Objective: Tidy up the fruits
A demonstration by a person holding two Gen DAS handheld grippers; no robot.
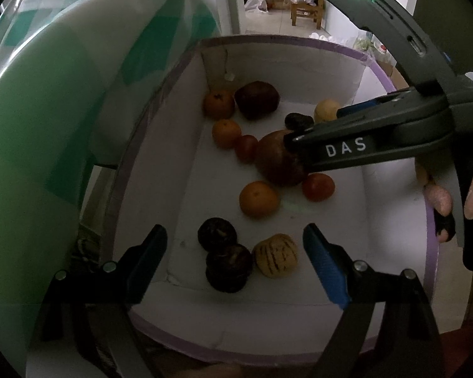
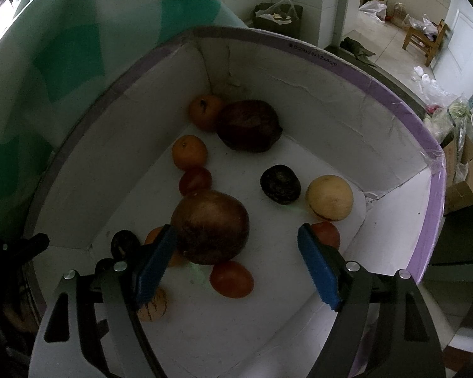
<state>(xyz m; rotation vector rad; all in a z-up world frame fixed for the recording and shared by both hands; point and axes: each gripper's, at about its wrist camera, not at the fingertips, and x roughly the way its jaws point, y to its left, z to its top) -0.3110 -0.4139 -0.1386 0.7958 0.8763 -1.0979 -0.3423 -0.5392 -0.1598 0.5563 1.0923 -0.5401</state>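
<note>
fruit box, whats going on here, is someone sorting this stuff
A person holds a gripper in each hand over a white box with a purple rim, holding mixed loose fruit. The right gripper is open, lowered around the large brown round fruit in the middle, not yet closed on it. The left gripper is also open and empty, above the dark fruits and a striped yellow one at the near end. Oranges, tomatoes and the rest lie scattered, nothing lifted.
</note>
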